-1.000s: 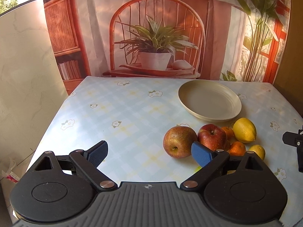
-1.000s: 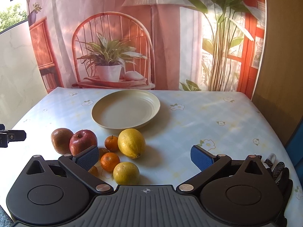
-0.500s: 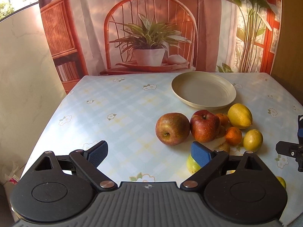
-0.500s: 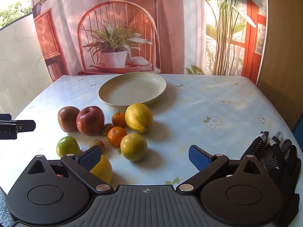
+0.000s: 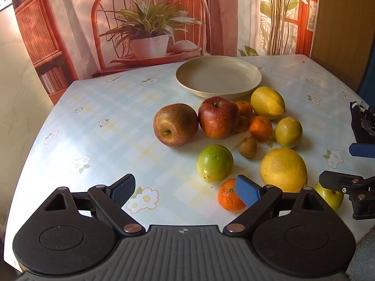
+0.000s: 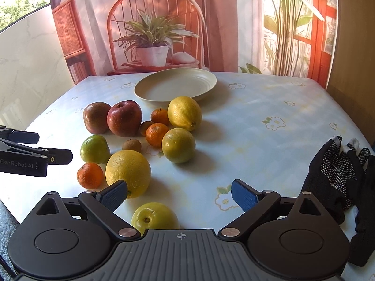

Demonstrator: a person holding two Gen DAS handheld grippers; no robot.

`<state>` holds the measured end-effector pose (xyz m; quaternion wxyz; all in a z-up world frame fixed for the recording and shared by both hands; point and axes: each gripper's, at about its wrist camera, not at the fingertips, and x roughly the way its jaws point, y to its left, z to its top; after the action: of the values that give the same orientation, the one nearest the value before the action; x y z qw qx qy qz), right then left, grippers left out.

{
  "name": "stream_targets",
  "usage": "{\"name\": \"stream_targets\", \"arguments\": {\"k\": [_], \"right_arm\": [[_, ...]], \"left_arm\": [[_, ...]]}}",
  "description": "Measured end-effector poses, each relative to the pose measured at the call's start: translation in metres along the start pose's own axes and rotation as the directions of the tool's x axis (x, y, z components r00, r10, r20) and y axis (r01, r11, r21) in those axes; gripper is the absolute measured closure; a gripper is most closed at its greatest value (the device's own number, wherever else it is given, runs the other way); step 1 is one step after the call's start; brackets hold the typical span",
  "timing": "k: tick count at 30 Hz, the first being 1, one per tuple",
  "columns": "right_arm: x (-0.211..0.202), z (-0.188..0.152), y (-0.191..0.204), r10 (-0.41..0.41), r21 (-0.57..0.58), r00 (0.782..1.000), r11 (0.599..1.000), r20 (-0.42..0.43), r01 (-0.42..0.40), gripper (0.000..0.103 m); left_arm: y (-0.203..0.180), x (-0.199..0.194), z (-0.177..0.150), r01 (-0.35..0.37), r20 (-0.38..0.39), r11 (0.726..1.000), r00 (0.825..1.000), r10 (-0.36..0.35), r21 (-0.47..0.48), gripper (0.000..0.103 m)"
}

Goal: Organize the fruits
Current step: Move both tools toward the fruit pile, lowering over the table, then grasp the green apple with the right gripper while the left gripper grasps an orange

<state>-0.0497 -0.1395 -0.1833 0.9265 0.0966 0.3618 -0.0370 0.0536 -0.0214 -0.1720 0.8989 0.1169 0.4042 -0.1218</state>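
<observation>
Several fruits lie in a cluster before a cream plate (image 5: 218, 77) (image 6: 175, 85): two red apples (image 5: 218, 117), a lemon (image 5: 267, 103), a green fruit (image 5: 214, 162), a big yellow citrus (image 5: 283, 169) (image 6: 127, 173) and small mandarins. My left gripper (image 5: 185, 189) hovers over the near-left table, its jaws wide and closing on bare cloth. A mandarin (image 5: 229, 195) sits partly hidden behind its right pad. My right gripper (image 6: 179, 196) has wide jaws that are closing too. A yellow-green apple (image 6: 154, 217) lies between its fingers, apart from both pads.
A black dotted glove (image 6: 337, 175) lies at the table's right edge. Each gripper shows in the other's view: the left gripper (image 6: 35, 157) at the left, the right gripper (image 5: 344, 165) at the right. A printed backdrop hangs behind the far table edge.
Both grippers have sunk toward the table and tilted down, so nearer fruits came into view. Their jaws have narrowed slightly. No fruit has moved.
</observation>
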Motion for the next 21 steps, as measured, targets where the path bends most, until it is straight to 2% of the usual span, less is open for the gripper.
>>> {"name": "stream_targets", "arguments": {"k": [4, 10, 21], "right_arm": [[0.0, -0.007, -0.002, -0.002, 0.006, 1.0, 1.0, -0.011, 0.002, 0.014], [-0.002, -0.01, -0.002, 0.004, 0.006, 1.0, 1.0, -0.014, -0.004, 0.016], [-0.002, -0.01, 0.004, 0.013, -0.014, 1.0, 1.0, -0.02, -0.014, 0.023]], "left_arm": [[-0.006, 0.007, -0.003, 0.052, -0.042, 0.999, 0.998, -0.052, 0.014, 0.017], [-0.001, 0.017, -0.007, 0.116, -0.074, 0.992, 0.99, -0.119, -0.045, 0.022], [0.0, 0.024, -0.008, 0.198, -0.074, 0.973, 0.976, -0.207, -0.117, 0.035]]}}
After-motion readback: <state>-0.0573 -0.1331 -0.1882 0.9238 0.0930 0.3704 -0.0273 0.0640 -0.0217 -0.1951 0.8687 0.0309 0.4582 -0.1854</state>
